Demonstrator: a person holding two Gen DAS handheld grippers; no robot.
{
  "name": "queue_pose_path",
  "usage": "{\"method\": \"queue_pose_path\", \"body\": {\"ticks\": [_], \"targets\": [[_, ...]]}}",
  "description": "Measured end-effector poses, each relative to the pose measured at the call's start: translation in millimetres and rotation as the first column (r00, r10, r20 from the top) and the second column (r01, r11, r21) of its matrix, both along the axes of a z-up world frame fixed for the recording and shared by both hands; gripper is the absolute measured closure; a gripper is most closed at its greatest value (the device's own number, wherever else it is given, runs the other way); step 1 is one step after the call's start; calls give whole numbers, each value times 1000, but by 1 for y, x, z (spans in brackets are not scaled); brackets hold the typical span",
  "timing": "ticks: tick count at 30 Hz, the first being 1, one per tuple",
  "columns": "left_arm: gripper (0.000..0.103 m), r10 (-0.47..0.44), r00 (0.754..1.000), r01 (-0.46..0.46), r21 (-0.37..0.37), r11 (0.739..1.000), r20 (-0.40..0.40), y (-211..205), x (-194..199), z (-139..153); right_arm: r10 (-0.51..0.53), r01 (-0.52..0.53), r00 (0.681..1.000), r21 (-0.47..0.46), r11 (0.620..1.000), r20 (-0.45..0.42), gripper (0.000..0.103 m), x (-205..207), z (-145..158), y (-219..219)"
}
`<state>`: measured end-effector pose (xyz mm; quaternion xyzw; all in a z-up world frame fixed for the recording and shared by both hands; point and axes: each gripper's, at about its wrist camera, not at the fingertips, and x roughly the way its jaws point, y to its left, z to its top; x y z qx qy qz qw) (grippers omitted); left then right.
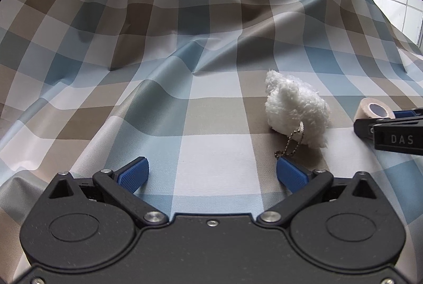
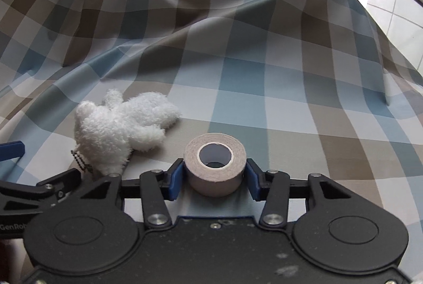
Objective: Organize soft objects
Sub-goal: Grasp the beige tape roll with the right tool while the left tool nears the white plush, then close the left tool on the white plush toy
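A fluffy white plush toy (image 1: pixel 296 109) with a ball chain (image 1: pixel 290 144) lies on the checked cloth (image 1: pixel 211 104). My left gripper (image 1: pixel 211 165) stands open just in front of it, nothing between its blue pads; the right pad sits beside the chain. In the right wrist view the plush toy (image 2: pixel 119 130) lies at the left. A beige roll of tape (image 2: pixel 215 167) rests on the cloth with its hole facing me. My right gripper (image 2: pixel 214 177) is shut on it, one blue pad against each side. The tape roll (image 1: pixel 372 109) and right gripper (image 1: pixel 391 125) show at the left view's right edge.
The checked cloth (image 2: pixel 238 72) rises in folds at the back into a draped hump. Bright windows and white wall tiles (image 2: pixel 396 19) lie beyond. A finger of the left gripper (image 2: pixel 12 149) shows at the right view's left edge.
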<state>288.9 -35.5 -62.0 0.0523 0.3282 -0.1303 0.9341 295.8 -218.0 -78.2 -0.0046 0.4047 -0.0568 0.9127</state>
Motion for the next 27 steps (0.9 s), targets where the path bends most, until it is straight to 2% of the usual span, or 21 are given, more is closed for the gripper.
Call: {"method": "queue_pose_path", "body": {"ticks": [5,9,12,17,23,27], "targets": [[4,-8,1000,7,25,1000,25,-4,-4,2,-173,173,985,-8,985,10,57,-22,-1,-38],[4,-67,996,66,26,997,60,-11,-19,12,-242,239,970,79,968,28,57,-32,-2,-61],[4,-113,990,111,22,994,88,-22,-30,25,-251,248,967,85,965,32,57,-33,-3,-63],[3,-190,971,174,114,978,147,-55,-28,44,-256,252,966,95,963,34,58,-33,-3,-64],[4,-234,967,211,201,957,98,-89,2,35,-243,241,970,76,968,22,58,-31,-2,-62],[7,-226,971,205,212,955,79,-100,13,28,-225,224,974,60,973,13,58,-29,-2,-61]]}}
